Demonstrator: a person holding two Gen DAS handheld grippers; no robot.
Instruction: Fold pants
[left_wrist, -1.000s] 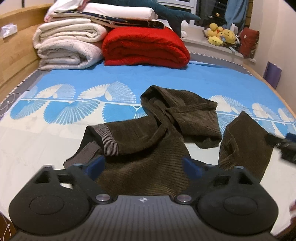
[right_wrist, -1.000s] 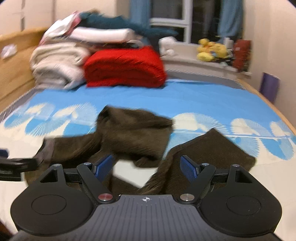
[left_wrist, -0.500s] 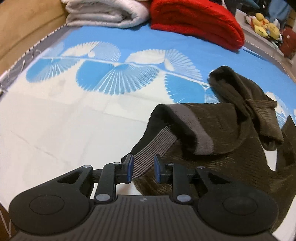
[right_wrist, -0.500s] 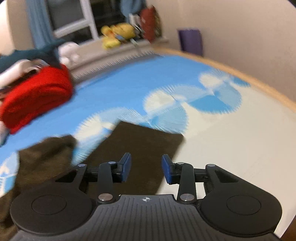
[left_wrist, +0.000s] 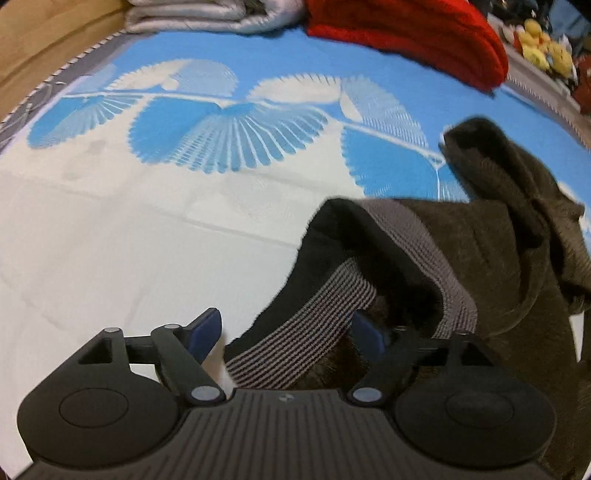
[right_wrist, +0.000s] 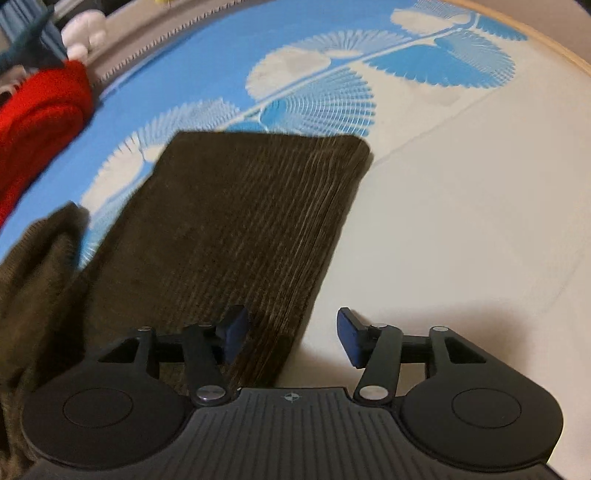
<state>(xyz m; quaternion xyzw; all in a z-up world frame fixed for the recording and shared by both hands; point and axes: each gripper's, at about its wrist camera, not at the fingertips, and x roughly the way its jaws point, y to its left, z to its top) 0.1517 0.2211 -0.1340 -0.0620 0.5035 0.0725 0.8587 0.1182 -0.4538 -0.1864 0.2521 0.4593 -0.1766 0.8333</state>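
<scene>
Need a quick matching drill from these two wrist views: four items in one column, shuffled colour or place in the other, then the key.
Items
1. pants
2. waistband
3. folded blanket
4. pant leg

Descriptions
A. red, at the far end of the bed sheet
B. grey ribbed strip between the opening jaws of the left gripper
C. dark brown corduroy, crumpled
D. lies flat, its edge between the opening jaws of the right gripper

Pairs: 1-C, 2-B, 3-A, 4-D
</scene>
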